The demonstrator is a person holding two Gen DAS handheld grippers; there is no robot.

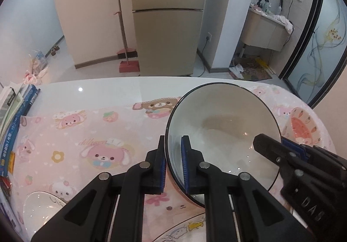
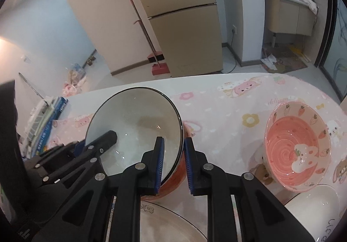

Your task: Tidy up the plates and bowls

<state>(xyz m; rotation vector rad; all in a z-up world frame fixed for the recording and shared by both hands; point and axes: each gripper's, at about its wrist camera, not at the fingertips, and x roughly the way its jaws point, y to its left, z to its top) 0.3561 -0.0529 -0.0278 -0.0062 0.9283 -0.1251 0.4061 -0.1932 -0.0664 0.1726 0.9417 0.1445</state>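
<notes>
A large white bowl with a dark rim (image 1: 225, 131) (image 2: 138, 125) is held tilted above the pink cartoon tablecloth (image 1: 86, 133). My left gripper (image 1: 174, 166) is shut on its left rim. My right gripper (image 2: 173, 164) straddles its right rim with one finger inside and one outside, and the pads look slightly apart from the wall. The bowl's outside is orange-red. A pink strawberry bowl (image 2: 298, 146) (image 1: 303, 127) sits to the right. A decorated plate (image 2: 171, 224) (image 1: 184, 231) lies below the grippers.
A white bowl (image 2: 314, 216) lies at the near right, another white bowl (image 1: 41, 207) at the near left. Books (image 1: 15, 116) are stacked at the table's left edge. A fridge (image 1: 169, 25) and a broom (image 1: 123, 31) stand beyond the table.
</notes>
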